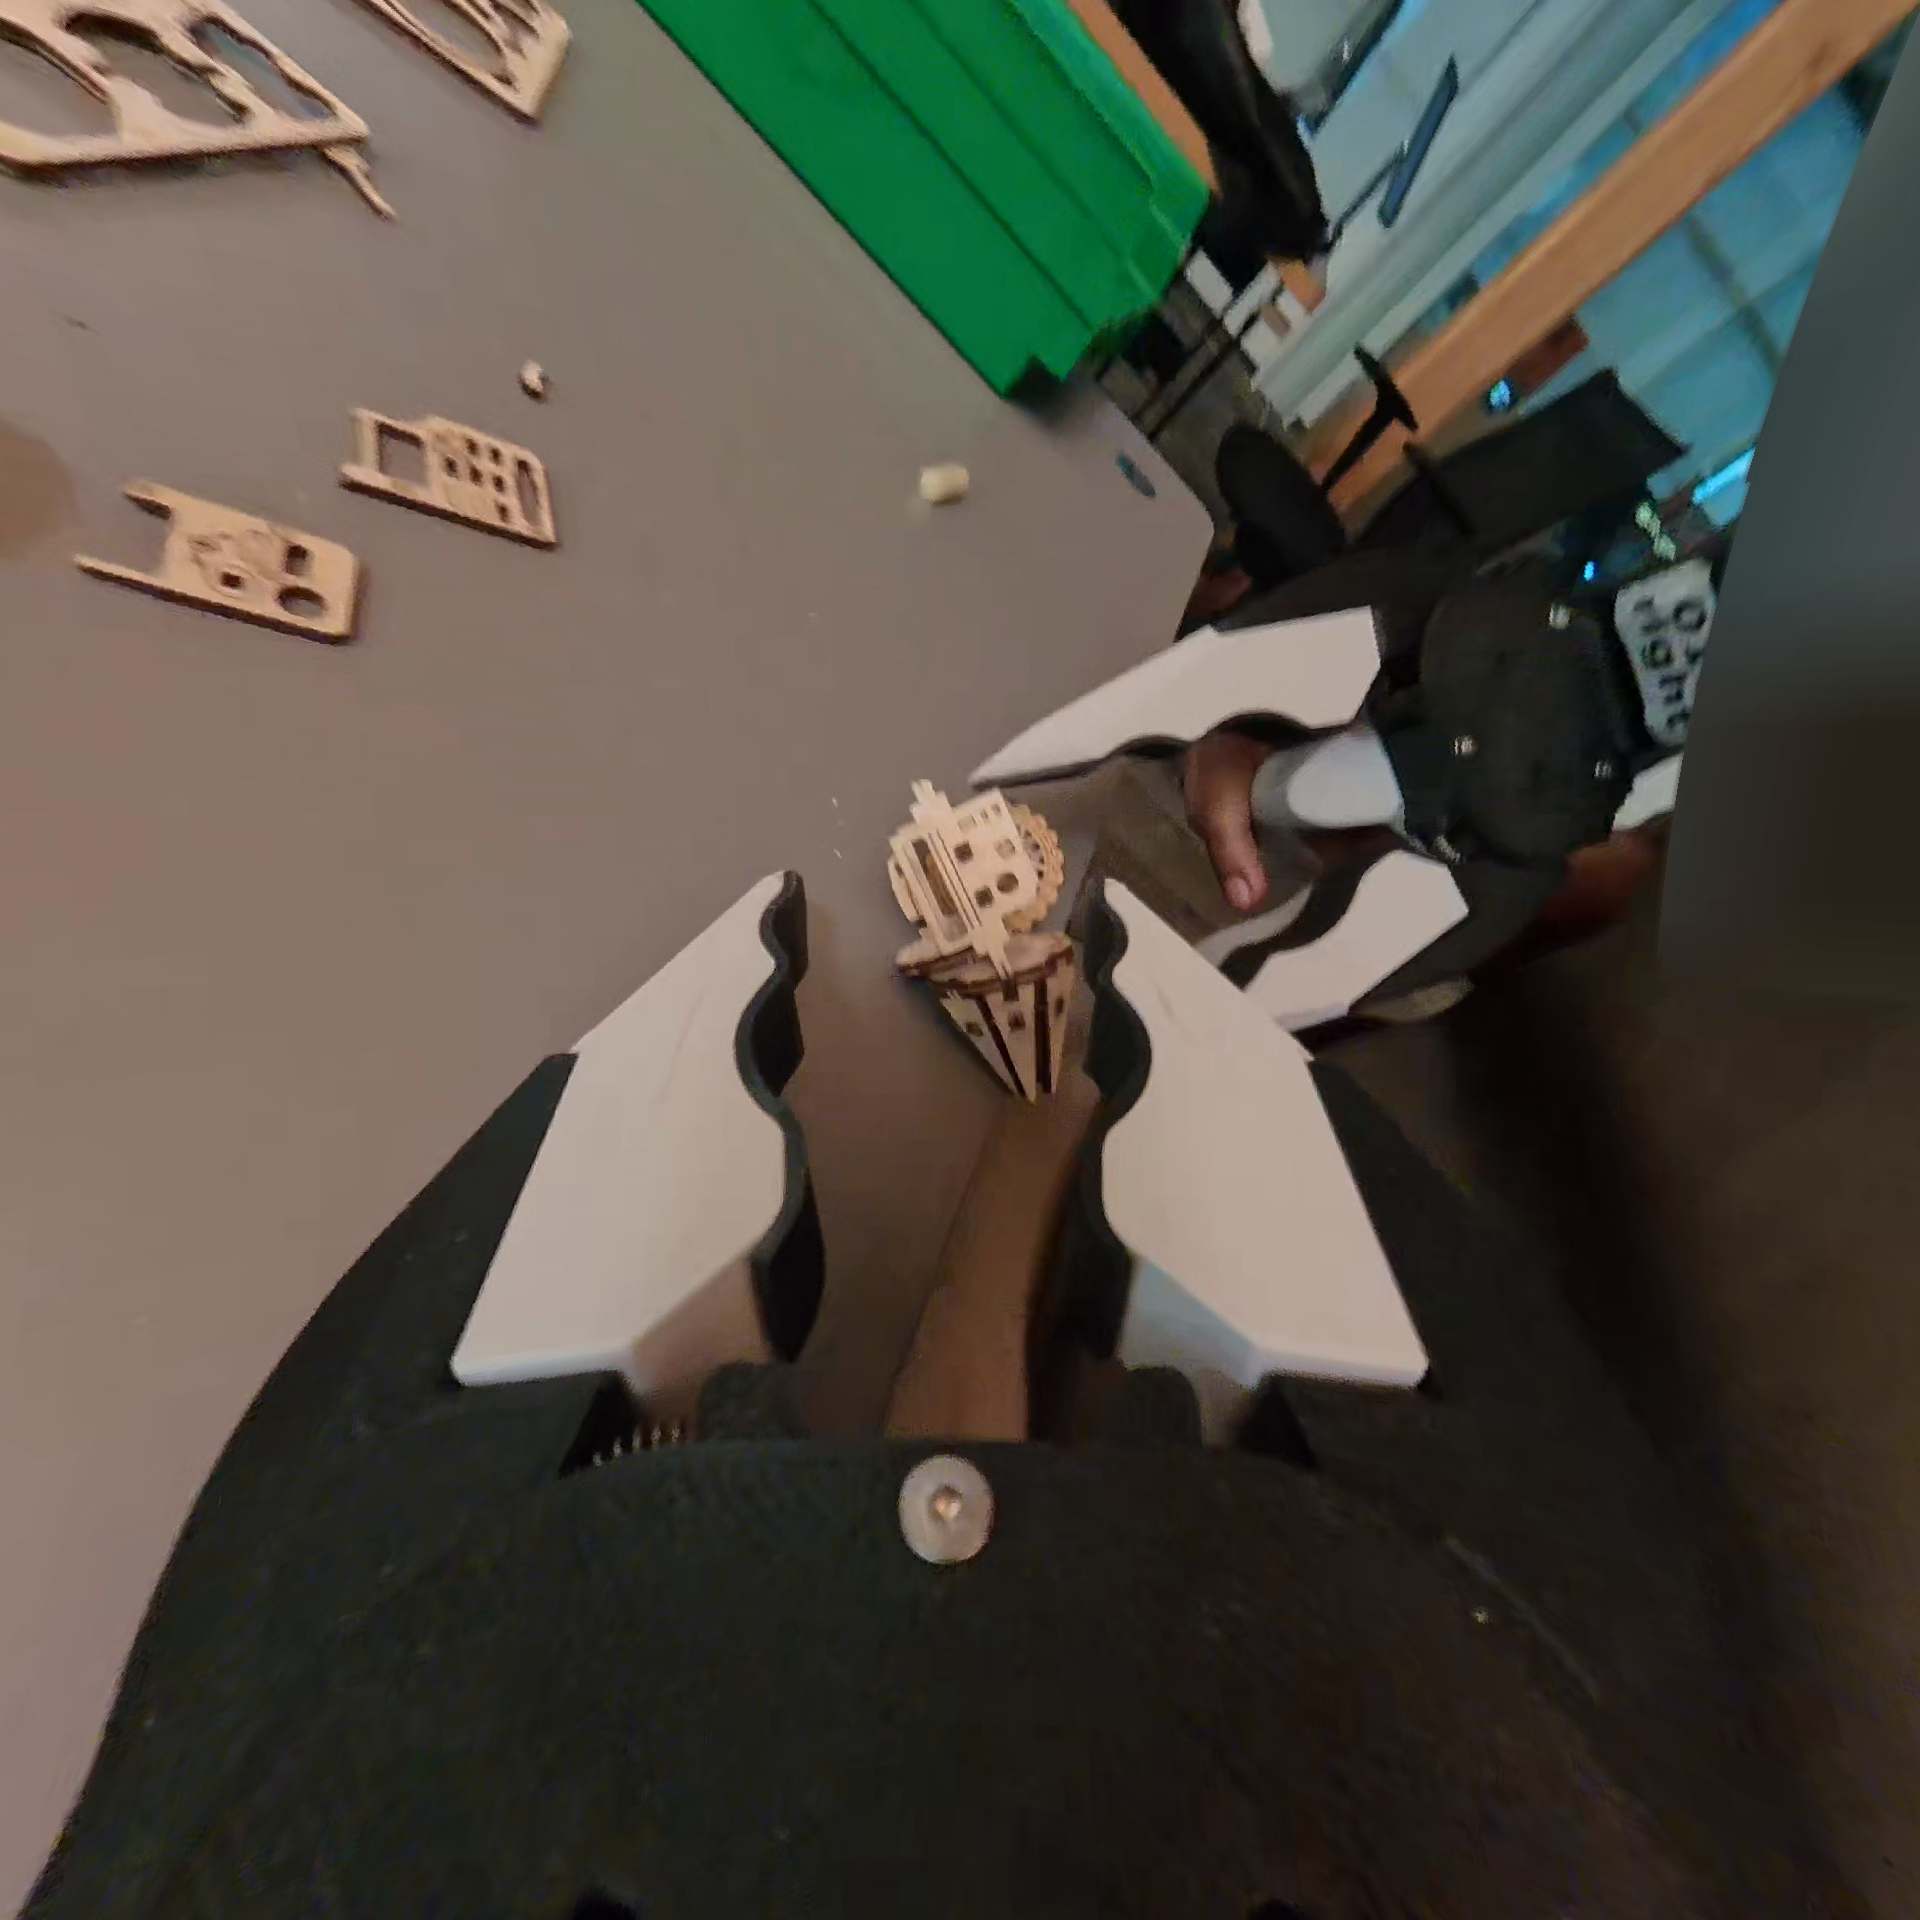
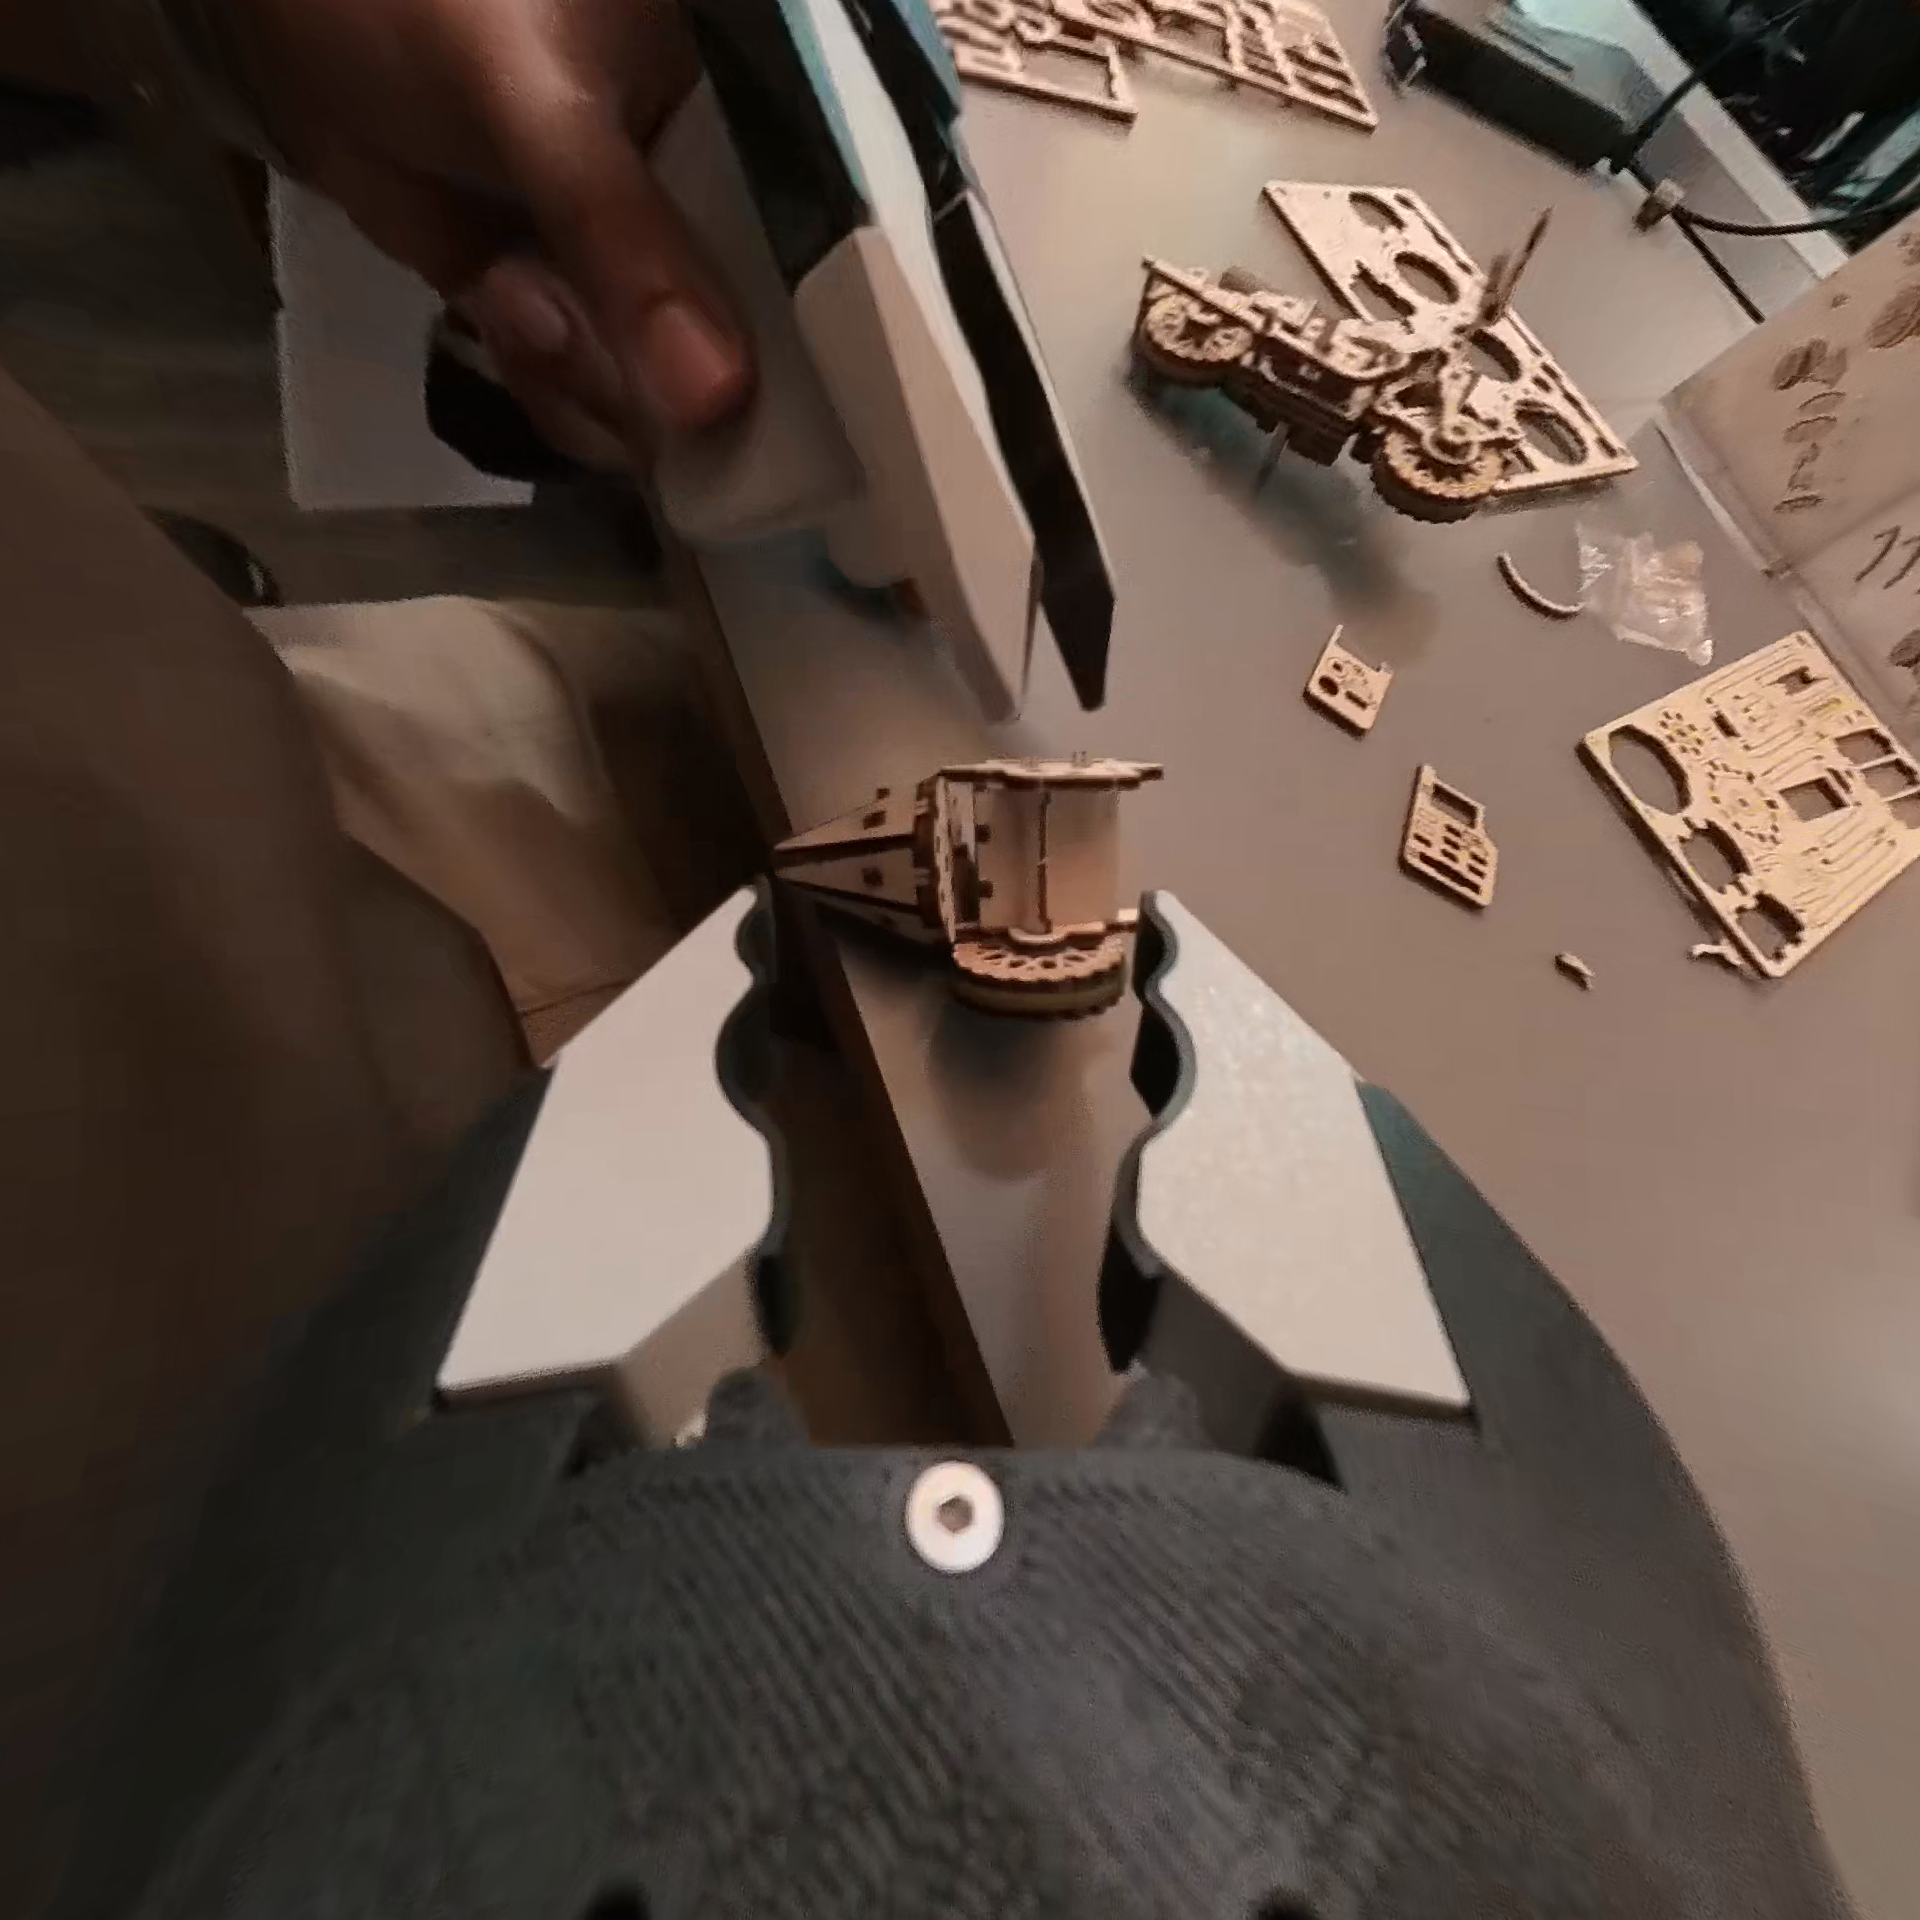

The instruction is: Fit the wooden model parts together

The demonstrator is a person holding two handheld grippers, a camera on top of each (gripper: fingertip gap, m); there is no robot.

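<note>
In the left wrist view, we are holding the left tongs point(image 1: 945, 904) wide and empty over the near edge of the grey table point(image 1: 520, 779). The wooden sub-assembly point(image 1: 982, 925) is lying at that edge, its pointed cone overhanging toward us and its boxy, slotted body farther in. The right tongs point(image 1: 1226, 831) are hovering just beyond the sub-assembly, also spread with nothing between them. Two small flat plates point(image 1: 343, 520) are lying well away from the sub-assembly.

In the right wrist view, we are seeing the right tongs point(image 2: 951, 914) wide around the sub-assembly point(image 2: 987, 883), one tip beside its gear-like wheel point(image 2: 1039, 961), though we cannot tell whether it is touching. The left tongs point(image 2: 1039, 696) are appearing narrower here, just beyond the sub-assembly. A built motorcycle model point(image 2: 1330, 384) is standing far past it.

We are judging this as the pick-up step: next, we are needing to close on the firm body, not the fragile cone.
</note>
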